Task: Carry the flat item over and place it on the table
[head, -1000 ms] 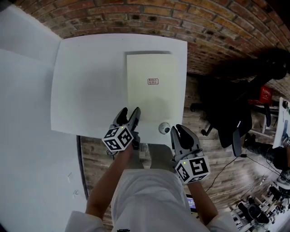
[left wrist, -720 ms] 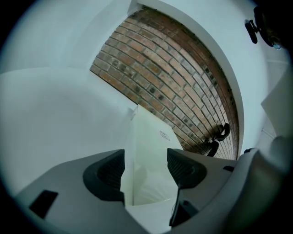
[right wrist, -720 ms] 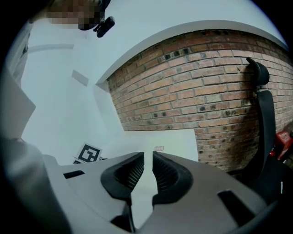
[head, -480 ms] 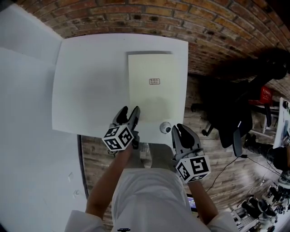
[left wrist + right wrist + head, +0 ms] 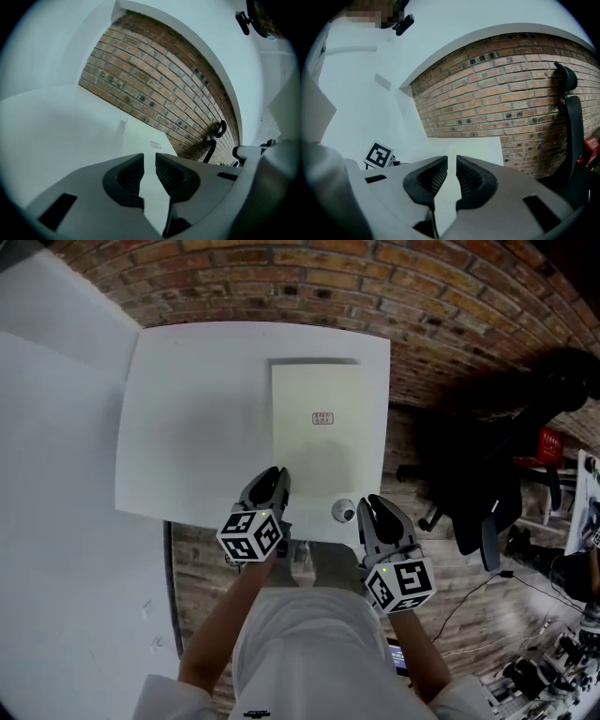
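The flat item (image 5: pixel 321 432), a cream sheet with a small label, lies on the right half of the white table (image 5: pixel 197 427). In the left gripper view the flat item (image 5: pixel 147 140) stretches away ahead of the jaws. My left gripper (image 5: pixel 270 479) sits at the sheet's near left corner. Its jaws are closing to a narrow gap (image 5: pixel 149 159) and nothing is between them. My right gripper (image 5: pixel 372 509) hovers just off the table's near right corner. A thin slit (image 5: pixel 452 161) is all that shows between its jaws, and it holds nothing.
A small round white object (image 5: pixel 343 511) sits at the table's near edge between the grippers. A black office chair (image 5: pixel 469 474) stands to the right by the brick wall (image 5: pixel 441 306). A white panel (image 5: pixel 56 427) borders the table's left side. The person's legs are below.
The left gripper's jaws have gone from wide apart to nearly together, staying at the sheet's near left corner. The sheet and the right gripper have held their places.
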Motion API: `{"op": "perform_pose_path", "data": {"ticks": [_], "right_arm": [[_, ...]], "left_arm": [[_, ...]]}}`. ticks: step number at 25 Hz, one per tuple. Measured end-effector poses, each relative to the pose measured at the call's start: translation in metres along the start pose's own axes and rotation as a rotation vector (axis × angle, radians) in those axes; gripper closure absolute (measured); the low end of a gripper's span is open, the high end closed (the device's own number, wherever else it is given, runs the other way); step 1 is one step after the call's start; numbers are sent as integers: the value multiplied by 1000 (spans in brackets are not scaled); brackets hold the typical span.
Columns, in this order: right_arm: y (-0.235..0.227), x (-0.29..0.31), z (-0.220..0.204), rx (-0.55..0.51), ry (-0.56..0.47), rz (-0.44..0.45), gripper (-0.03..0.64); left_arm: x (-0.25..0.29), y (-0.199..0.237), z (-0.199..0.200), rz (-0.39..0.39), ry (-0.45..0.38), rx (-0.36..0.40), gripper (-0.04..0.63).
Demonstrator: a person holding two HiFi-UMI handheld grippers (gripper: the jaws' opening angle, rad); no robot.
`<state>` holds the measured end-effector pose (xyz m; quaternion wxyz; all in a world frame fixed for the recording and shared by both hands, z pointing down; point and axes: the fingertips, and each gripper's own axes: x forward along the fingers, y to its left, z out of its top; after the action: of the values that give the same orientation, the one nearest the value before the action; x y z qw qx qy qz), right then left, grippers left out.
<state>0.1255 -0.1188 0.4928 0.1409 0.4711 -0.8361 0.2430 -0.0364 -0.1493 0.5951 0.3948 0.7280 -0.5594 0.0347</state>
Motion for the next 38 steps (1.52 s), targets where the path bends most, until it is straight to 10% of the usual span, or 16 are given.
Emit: {"op": "perform_pose_path", "data": {"ticks": [22, 38], "right_arm": [[-12, -17, 62, -53, -113, 33, 540], [1, -73, 108, -88, -227, 67, 544]], "left_arm": [[-84, -118, 96, -72, -92, 216, 569], [-134, -151, 108, -85, -168, 239, 571]]}}
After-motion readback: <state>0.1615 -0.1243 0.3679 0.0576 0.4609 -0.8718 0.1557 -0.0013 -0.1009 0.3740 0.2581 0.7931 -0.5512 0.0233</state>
